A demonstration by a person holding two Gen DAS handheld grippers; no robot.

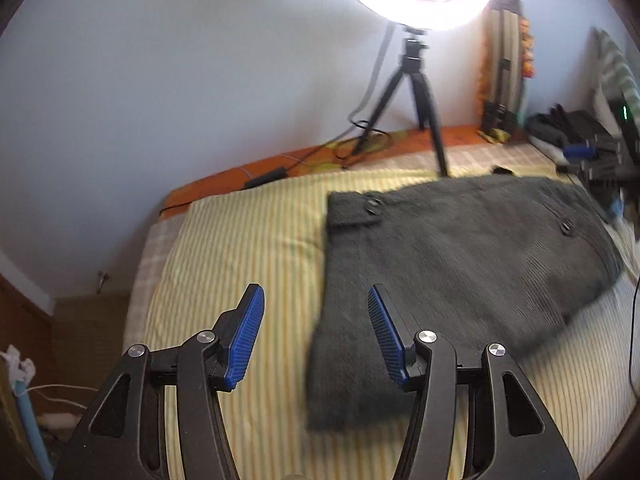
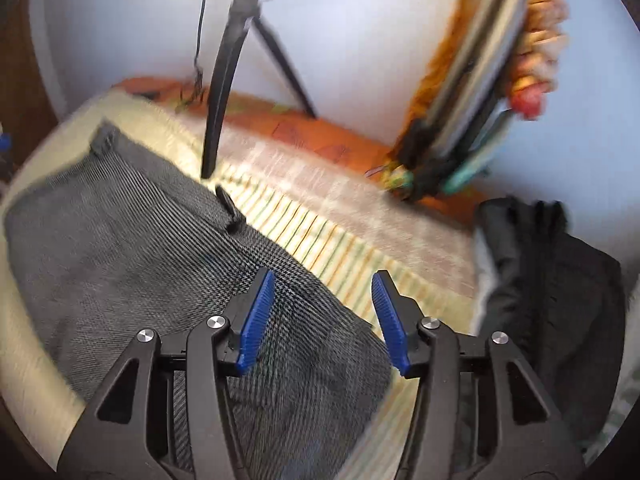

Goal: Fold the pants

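Dark grey pants (image 1: 460, 264) lie folded on the yellow striped bed cover (image 1: 240, 248), their waistband with buttons toward the wall. My left gripper (image 1: 316, 300) hovers open above the pants' left edge, with nothing between its blue pads (image 1: 246, 340). In the right wrist view the same pants (image 2: 132, 264) fill the lower left. My right gripper (image 2: 323, 280) stands open over their right edge, pads clear of the cloth. Both views are motion-blurred.
A ring light on a black tripod (image 1: 420, 92) stands at the head of the bed by the wall, its cable (image 1: 360, 132) trailing. A dark heap of clothes (image 2: 560, 280) lies at the right. A decorated leaning object (image 2: 480, 92) rests against the wall.
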